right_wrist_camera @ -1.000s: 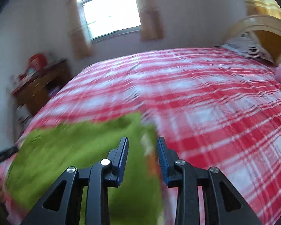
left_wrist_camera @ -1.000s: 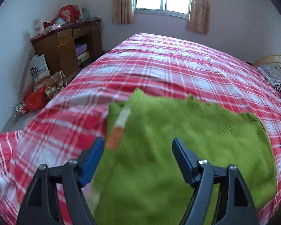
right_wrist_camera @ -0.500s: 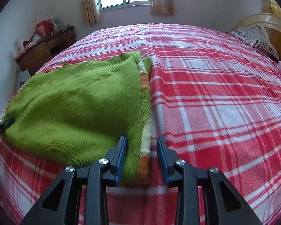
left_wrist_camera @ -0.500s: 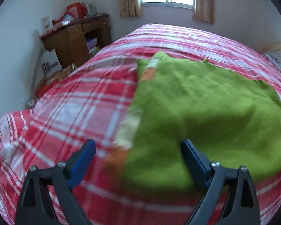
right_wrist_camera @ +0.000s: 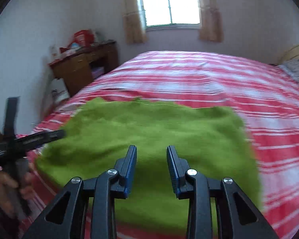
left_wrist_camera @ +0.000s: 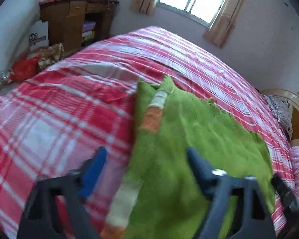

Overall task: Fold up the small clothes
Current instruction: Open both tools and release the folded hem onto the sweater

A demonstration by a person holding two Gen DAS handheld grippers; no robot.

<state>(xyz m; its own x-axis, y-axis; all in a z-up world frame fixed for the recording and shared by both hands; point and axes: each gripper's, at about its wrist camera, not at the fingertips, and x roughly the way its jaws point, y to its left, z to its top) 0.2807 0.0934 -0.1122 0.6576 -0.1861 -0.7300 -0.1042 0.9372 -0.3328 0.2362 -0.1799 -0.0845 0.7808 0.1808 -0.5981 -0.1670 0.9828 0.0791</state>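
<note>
While both views are motion-blurred, the layout reads fine. Bed (right_wrist_camera: 239,83) with red-and-white plaid cover fills most of each view, far end toward the window (right_wrist_camera: 169,6).

Green knit garment (right_wrist_camera: 149,139) lies flat on the bed near its closer edge, folded into a rough rectangle. In the right wrist view its long axis runs left-right across the bed; in the left wrist view an orange-and-cream striped band (left_wrist_camera: 151,117) runs along its left edge, pointing away toward the window.

Wooden desk (left_wrist_camera: 73,20) against the wall left of the bed, cluttered on top. White bag (left_wrist_camera: 37,37) beside it carries a dark logo, too blurred to read. No other writing legible.

Left hand-held gripper (left_wrist_camera: 145,159) tilts down over the striped edge, jaws apart and just been closing; garment edge sits below between them, pads not pressing it. In the right wrist view a hand (right_wrist_camera: 8,183) holds it at the garment's left side.

Right hand-held gripper (right_wrist_camera: 151,161) angles down over the garment's near middle, jaws partly apart, nothing pinched.
</note>
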